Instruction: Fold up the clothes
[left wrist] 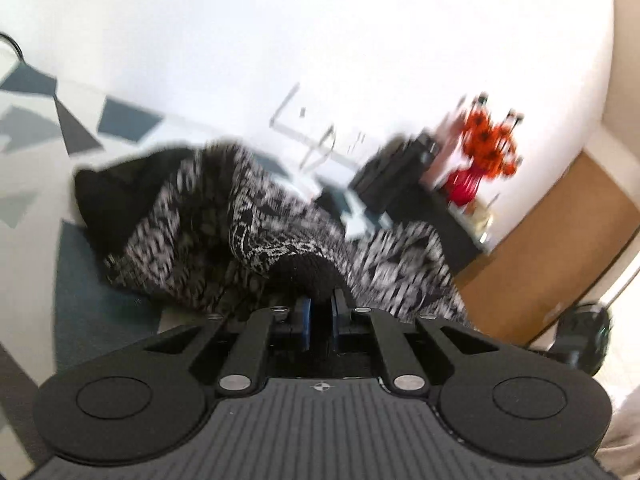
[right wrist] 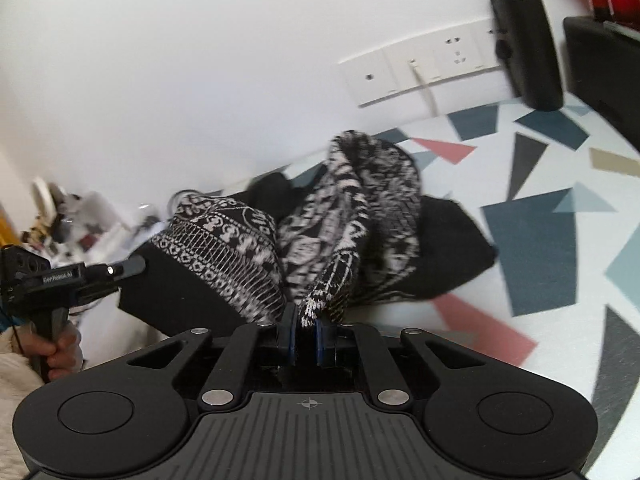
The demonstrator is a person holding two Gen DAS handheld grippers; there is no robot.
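- Bench (right wrist: 560, 168): white cover printed with blue, grey and pink triangles and blocks, running up to a white wall. Left wrist view is motion-blurred; right wrist view is sharper.
- Sweater (right wrist: 348, 216): black-and-white patterned knit with plain black panels, bunched in a loose heap on the bench, directly ahead of both tools. Part of it is raised off the surface in folds; a black panel lies flat to the right of the heap in the right wrist view. Also seen in the left wrist view (left wrist: 208, 216).
- Right tool (right wrist: 306, 340): jaws drawn nearly together, pinching a narrow patterned edge of the sweater between the blue pads. The knit rises straight from the pads into the heap.
- Left tool (left wrist: 320, 316): jaws close together, with a rounded black ribbed edge of the sweater sitting at and over the fingertips; the fabric hides the tips, but it appears clamped. In the right wrist view this tool (right wrist: 120, 270) reaches in from the left, its tip against the black part of the sweater, with a hand (right wrist: 60, 354) on its grip.
- Black bottle (right wrist: 524, 36): upright on the bench, well beyond the sweater, by the wall sockets (right wrist: 420, 68).
- Orange flowers (left wrist: 490, 140) in a red vase: far off, right of the sweater, blurred.
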